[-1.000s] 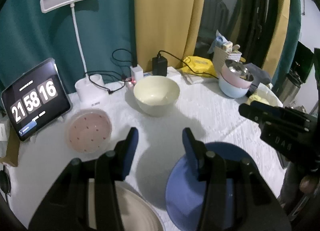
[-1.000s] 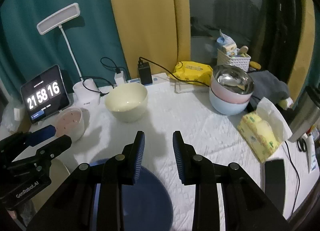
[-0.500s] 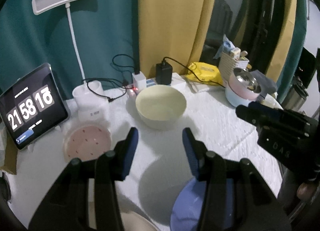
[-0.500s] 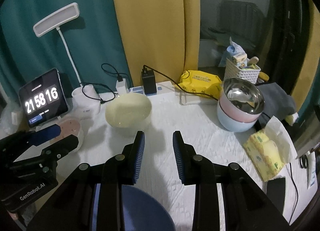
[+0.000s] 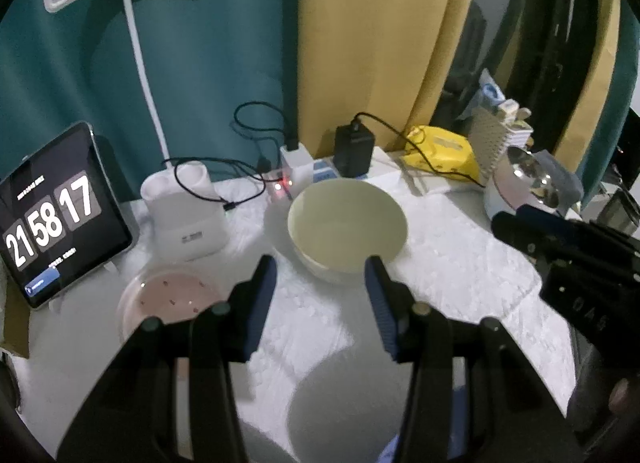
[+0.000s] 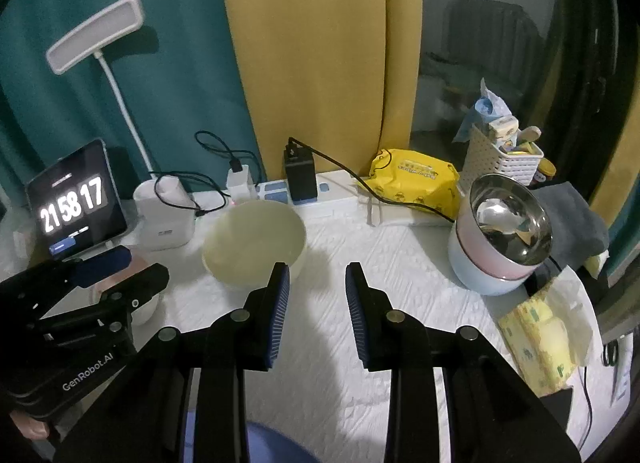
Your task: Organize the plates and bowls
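White padded surface [image 6: 400, 263] before teal and yellow curtains.
I see both grippers' fingers apart, empty; cream bowl [image 5: 347, 225] at twelve o'clock.

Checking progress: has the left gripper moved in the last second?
Yes. In the left wrist view, the left gripper has advanced toward the cream bowl, which now sits just beyond its open jaws; the blue plate has nearly slipped from view.

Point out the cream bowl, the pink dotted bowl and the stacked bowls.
cream bowl [image 5: 347, 223], left wrist view, inside of its basin.
pink dotted bowl [image 5: 170, 295], left wrist view, its dotted inside.
stacked bowls [image 6: 476, 259], right wrist view, outer wall of the lowest bowl.
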Motion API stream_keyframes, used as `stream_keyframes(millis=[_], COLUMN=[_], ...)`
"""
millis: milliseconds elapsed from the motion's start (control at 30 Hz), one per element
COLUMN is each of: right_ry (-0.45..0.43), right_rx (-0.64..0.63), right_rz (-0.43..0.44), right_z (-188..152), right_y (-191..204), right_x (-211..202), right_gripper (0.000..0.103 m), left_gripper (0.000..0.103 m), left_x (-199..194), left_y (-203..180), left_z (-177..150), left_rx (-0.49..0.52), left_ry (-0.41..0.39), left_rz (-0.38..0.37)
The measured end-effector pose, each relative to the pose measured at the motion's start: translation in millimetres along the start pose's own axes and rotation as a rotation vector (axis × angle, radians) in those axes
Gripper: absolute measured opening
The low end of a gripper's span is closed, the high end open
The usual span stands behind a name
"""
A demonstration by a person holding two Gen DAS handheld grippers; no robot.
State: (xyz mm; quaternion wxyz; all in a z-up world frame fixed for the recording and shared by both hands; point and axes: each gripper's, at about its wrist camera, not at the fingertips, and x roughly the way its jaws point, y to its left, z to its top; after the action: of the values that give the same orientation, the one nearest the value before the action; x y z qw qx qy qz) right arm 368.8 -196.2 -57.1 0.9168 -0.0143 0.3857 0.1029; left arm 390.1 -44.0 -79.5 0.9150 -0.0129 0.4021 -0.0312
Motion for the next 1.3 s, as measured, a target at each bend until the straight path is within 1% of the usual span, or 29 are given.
stream_keyframes(millis=[133, 500, 633, 767, 833, 867, 1033, 1200, 1300], right_ry=[0.033, 0.125, 0.157, 0.209, 0.228, 0.219, 0.259, 0.283, 0.309], right_rx=[0.027, 0.029, 0.022, 0.034, 0.033, 0.04, 0.045, 0.045, 0.062], right_rz=[0.016, 0.047, 0.042, 0.062, 0.06, 0.075, 0.111, 0.145, 0.184], right_z=[6, 16, 18, 19, 19, 20, 22, 20, 18], right_y=[-6, -5, -2, -3, -3, -4, -3, 2, 1], right_x=[19, 69, 89, 113, 125, 126, 143, 158, 168], right_gripper=[0.031, 0.031, 0.031, 0.031, 0.031, 0.032, 0.032, 0.032, 0.032], left_gripper=[0.048, 0.048, 0.048, 0.048, 0.048, 0.048, 0.048, 0.048, 0.048], left_x=[15, 65, 82, 98, 101, 102, 110, 115, 119], left_y=[2, 12, 15, 18, 17, 16, 15, 8, 6], left_z=[4, 7, 7, 6, 6, 6, 7, 7, 7], left_rx=[-0.004, -0.03, -0.049, -0.069, -0.065, -0.062, -0.063, -0.04, -0.034], left_ry=[0.019, 0.084, 0.116, 0.153, 0.152, 0.153, 0.17, 0.173, 0.178], left_rz=[0.008, 0.033, 0.033, 0.022, 0.03, 0.031, 0.022, 0.032, 0.024])
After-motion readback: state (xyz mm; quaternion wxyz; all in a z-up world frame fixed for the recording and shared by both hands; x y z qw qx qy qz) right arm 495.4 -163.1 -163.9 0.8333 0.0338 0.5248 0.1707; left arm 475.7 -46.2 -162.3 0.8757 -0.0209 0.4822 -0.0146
